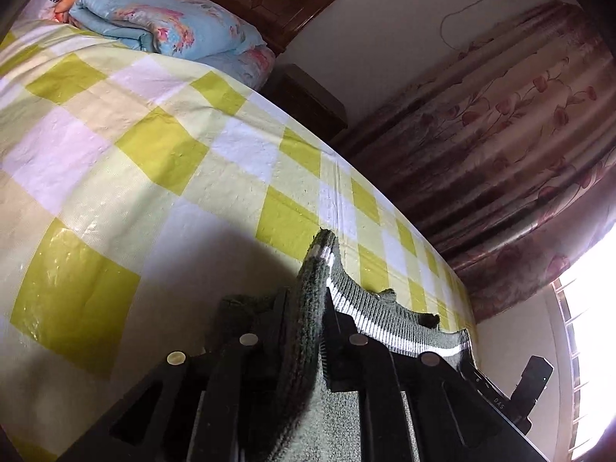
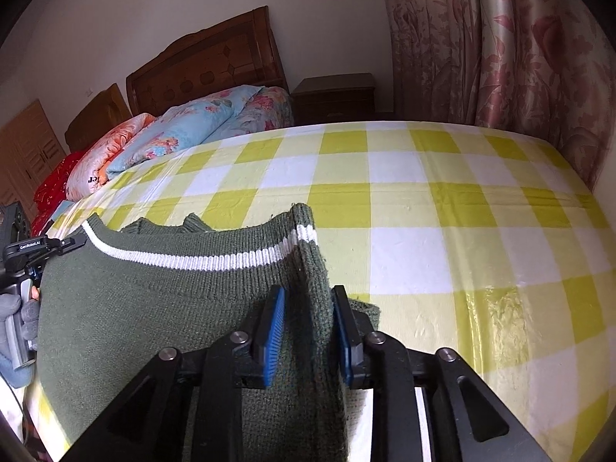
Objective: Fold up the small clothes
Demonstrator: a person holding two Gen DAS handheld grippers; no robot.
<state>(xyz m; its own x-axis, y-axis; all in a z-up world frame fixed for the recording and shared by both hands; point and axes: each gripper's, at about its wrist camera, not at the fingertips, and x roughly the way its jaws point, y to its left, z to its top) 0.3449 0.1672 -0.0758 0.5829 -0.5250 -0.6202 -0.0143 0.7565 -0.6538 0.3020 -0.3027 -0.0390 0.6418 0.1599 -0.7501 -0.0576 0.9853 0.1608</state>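
A small dark green knit sweater (image 2: 161, 300) with a white stripe near its ribbed edge is stretched between both grippers above the yellow-and-white checked bed cover (image 2: 423, 200). My right gripper (image 2: 308, 308) is shut on a bunched fold of the sweater's right end. My left gripper (image 1: 308, 319) is shut on the sweater's (image 1: 369, 308) other end; it also shows in the right wrist view (image 2: 69, 244) at the far left. The sweater's lower part hangs below the frames.
Folded floral quilts (image 2: 184, 131) and pillows lie at the head of the bed by the wooden headboard (image 2: 215, 65). A dark nightstand (image 2: 335, 96) stands beside it. Pink floral curtains (image 2: 500, 46) hang along the far side.
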